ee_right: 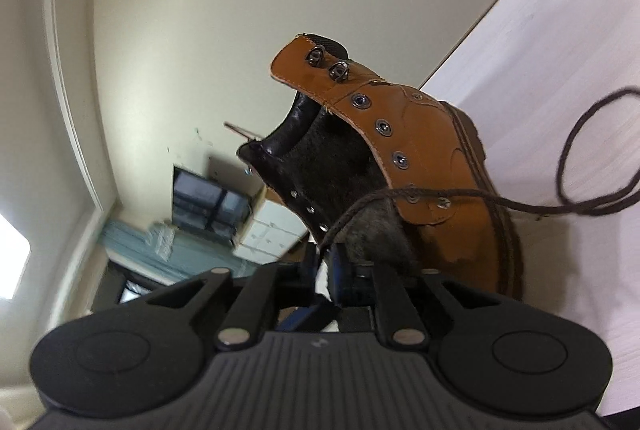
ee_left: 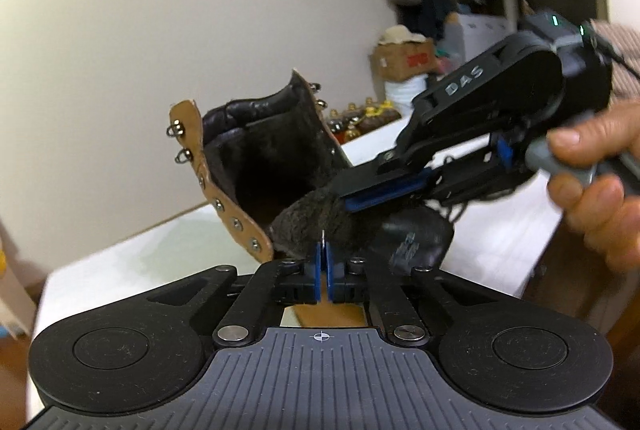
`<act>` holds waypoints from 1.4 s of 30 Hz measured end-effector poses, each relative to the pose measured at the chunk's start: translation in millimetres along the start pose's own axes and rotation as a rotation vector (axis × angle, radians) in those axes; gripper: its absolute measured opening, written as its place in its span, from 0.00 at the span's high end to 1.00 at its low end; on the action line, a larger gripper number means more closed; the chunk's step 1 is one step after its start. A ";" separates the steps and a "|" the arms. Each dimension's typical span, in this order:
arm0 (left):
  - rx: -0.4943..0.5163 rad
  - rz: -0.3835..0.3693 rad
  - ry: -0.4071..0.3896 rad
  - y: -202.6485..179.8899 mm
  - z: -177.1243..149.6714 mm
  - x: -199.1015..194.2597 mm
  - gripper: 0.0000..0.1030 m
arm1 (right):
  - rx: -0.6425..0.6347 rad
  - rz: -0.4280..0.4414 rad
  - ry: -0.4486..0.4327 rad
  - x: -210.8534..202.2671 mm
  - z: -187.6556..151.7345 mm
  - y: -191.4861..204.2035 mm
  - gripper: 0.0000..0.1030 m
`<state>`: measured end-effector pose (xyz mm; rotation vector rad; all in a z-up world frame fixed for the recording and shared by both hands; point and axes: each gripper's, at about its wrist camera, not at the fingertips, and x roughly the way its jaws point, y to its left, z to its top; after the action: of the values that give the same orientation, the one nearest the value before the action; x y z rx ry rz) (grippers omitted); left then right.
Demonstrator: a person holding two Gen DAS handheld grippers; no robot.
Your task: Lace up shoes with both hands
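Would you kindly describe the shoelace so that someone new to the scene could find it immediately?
Start at the white table and find the tan leather boot standing on it with its tongue pulled open. The shoelace runs through the boot's lowest eyelets and loops out over the table. It is the only thin, dark brown cord there, unlike the shiny metal eyelets and hooks above it.

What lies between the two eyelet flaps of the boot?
The dark fuzzy tongue lies there; the left wrist view shows it most clearly.
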<state>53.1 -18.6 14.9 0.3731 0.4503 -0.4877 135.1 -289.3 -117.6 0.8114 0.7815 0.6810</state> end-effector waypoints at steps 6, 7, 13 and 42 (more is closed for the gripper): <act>0.158 -0.014 0.045 5.0 -7.9 -7.2 0.97 | -0.444 -0.097 0.048 -7.7 -2.8 49.2 0.83; 0.188 -0.018 0.047 6.6 -6.8 -8.1 0.97 | -0.451 -0.090 0.074 -6.2 -1.8 51.6 0.82; 0.277 -0.086 0.040 22.3 -5.1 -1.3 0.97 | -0.114 0.019 0.191 24.9 13.9 21.7 0.79; 0.227 -0.652 0.268 8.9 72.7 -18.5 0.98 | -0.073 -0.271 0.162 -0.4 68.0 49.0 0.74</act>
<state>66.5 -36.8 86.9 0.5132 0.7857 -1.1366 179.0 -289.3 -46.3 0.5747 0.9869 0.5325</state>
